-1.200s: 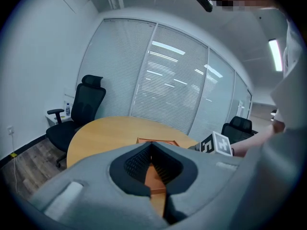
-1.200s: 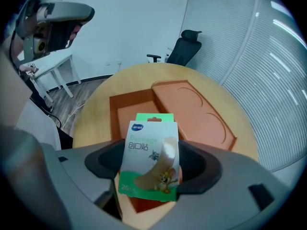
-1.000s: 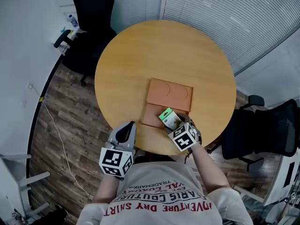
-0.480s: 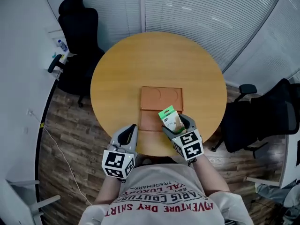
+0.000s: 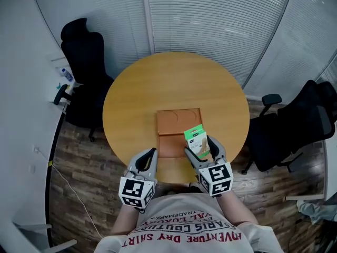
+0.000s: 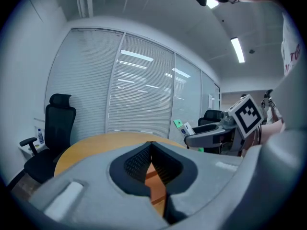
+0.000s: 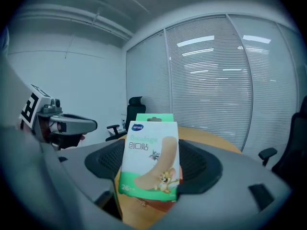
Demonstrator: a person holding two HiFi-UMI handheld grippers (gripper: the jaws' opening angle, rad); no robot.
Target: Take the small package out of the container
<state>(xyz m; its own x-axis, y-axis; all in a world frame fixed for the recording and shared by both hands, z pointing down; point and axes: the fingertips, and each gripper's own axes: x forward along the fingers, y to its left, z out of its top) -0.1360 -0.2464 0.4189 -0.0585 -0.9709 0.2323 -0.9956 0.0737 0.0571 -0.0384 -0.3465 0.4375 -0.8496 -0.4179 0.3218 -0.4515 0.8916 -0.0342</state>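
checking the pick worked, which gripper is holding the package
The right gripper, shut on the small green-and-white package; the left gripper has its jaws together with nothing between them.

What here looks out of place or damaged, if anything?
Nothing stands out. The small package sits upright and looks intact in the right gripper, the orange container lies flat on the table, and the left gripper is shut, holding nothing.

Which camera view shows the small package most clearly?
The right gripper view: the small package fills the centre, printed front visible. The head view shows it small; the left gripper view, only a distant sliver.
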